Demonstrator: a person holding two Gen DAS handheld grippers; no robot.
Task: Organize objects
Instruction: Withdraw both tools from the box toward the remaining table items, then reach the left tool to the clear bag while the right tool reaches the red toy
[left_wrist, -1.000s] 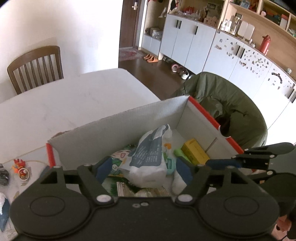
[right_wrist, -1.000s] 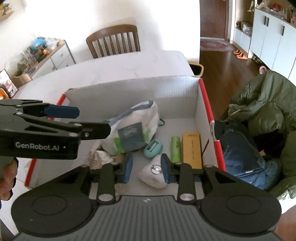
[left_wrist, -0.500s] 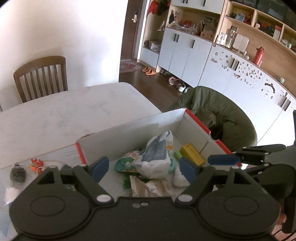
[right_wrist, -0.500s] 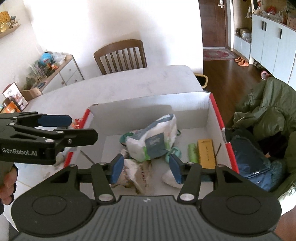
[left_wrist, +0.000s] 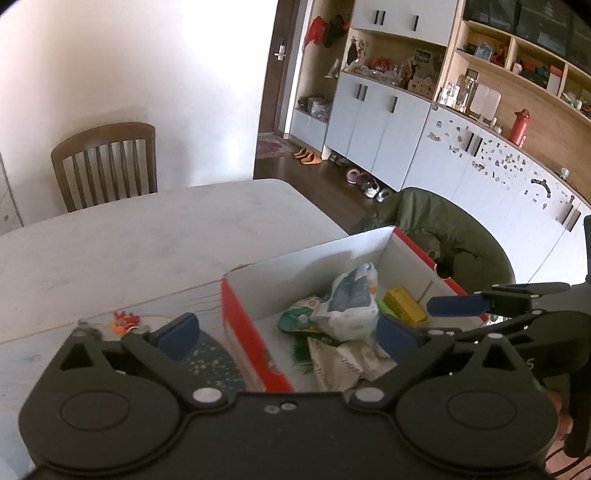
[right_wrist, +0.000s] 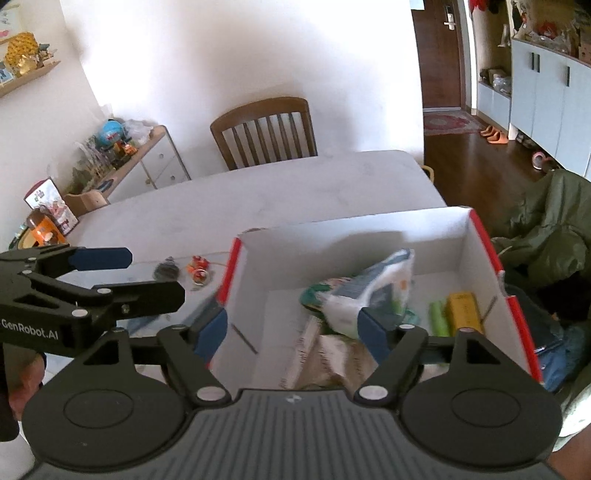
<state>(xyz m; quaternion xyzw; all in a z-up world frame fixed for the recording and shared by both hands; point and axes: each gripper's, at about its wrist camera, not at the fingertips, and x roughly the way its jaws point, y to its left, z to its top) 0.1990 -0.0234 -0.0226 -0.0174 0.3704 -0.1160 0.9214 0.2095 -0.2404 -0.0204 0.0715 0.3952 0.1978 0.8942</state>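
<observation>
A white cardboard box with red edges (right_wrist: 351, 236) stands on the table and holds several items: a white printed bag (right_wrist: 373, 291), a yellow carton (right_wrist: 463, 312), a green tube (right_wrist: 437, 317) and crumpled paper packaging (right_wrist: 343, 358). My right gripper (right_wrist: 291, 328) hangs open above the box's near side, empty. My left gripper (left_wrist: 286, 334) is open and empty over the box's left wall (left_wrist: 240, 325). The bag (left_wrist: 351, 302) and carton (left_wrist: 404, 304) show beyond it. A small orange toy (right_wrist: 197, 266) and a dark grey object (right_wrist: 166, 271) lie on the table left of the box.
A dark patterned item (left_wrist: 210, 360) lies just left of the box. A wooden chair (right_wrist: 264, 133) stands at the table's far side. A green jacket (right_wrist: 550, 229) is draped over a seat on the right. A low cabinet (right_wrist: 147, 158) with toys stands at the left.
Both grippers have risen and drawn back from inside the box. The right one opened off a white pouch, which stayed in the box. The left jaws spread wider.
</observation>
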